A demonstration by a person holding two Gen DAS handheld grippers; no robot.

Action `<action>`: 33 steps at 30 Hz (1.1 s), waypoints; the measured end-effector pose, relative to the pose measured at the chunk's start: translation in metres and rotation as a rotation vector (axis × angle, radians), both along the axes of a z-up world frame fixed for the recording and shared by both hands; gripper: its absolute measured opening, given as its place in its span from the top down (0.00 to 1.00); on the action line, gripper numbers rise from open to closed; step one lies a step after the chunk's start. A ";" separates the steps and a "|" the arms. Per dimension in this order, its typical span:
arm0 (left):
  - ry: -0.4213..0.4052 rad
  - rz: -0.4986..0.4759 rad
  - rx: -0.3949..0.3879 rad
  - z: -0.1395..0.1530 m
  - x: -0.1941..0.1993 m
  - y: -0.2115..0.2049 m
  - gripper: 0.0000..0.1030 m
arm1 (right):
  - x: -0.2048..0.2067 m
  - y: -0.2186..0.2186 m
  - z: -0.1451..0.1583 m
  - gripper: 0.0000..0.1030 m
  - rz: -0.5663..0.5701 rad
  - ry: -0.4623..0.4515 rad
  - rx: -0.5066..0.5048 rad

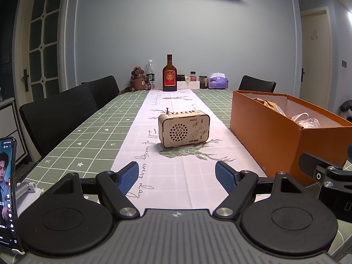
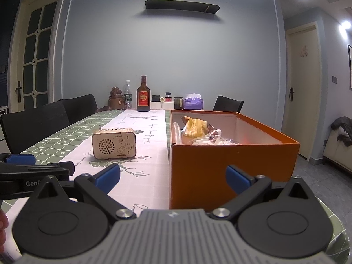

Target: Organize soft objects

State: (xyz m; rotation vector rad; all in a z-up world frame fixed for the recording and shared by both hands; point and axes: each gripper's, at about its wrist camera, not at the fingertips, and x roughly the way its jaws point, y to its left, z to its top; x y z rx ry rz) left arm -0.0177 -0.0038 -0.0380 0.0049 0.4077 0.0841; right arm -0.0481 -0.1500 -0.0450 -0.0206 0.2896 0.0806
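Grey-blue walls close the room behind a long table point(image 1: 92, 132) covered with a green checked cloth and a white runner point(image 1: 176, 132) down its middle. On the right side of the table stands an orange box point(image 2: 220, 165), open at the top; in the left wrist view its right end is cut off by the picture edge, and in the right wrist view its near wall hides most of what lies inside. Only the tops of the soft things show above the rim: a crumpled yellow bag point(image 2: 195, 127) toward the far left of the box and some clear and white plastic bags point(image 2: 211, 139) nearer; I cannot make out how many there are. A small wooden radio point(image 1: 183, 128) stands on the runner, left of the box and apart from it. At the far end of the table there are a brown bottle point(image 1: 169, 74), a water bottle, a bear-shaped flask and a tissue pack, all too small to read. A phone point(image 1: 7, 193) at the near left is cut off by the frame. The left gripper point(image 1: 177, 178) has its jaws wide apart over the runner, holding nothing, with the radio beyond them. The right gripper point(image 2: 173, 177) is also spread wide and empty, facing the near wall of the box, so the bags lie farther away and higher than the blue pads point(image 2: 238, 179).
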 end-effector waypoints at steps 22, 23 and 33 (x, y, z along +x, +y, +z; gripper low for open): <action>0.005 0.002 0.011 -0.001 0.000 -0.001 0.10 | 0.005 0.000 -0.003 0.03 0.001 0.022 0.016; 0.005 0.003 0.011 -0.001 0.000 -0.001 0.10 | 0.005 0.000 -0.003 0.03 0.001 0.022 0.016; 0.010 0.005 0.010 -0.001 0.000 0.001 0.10 | 0.005 0.001 -0.004 0.03 0.002 0.024 0.014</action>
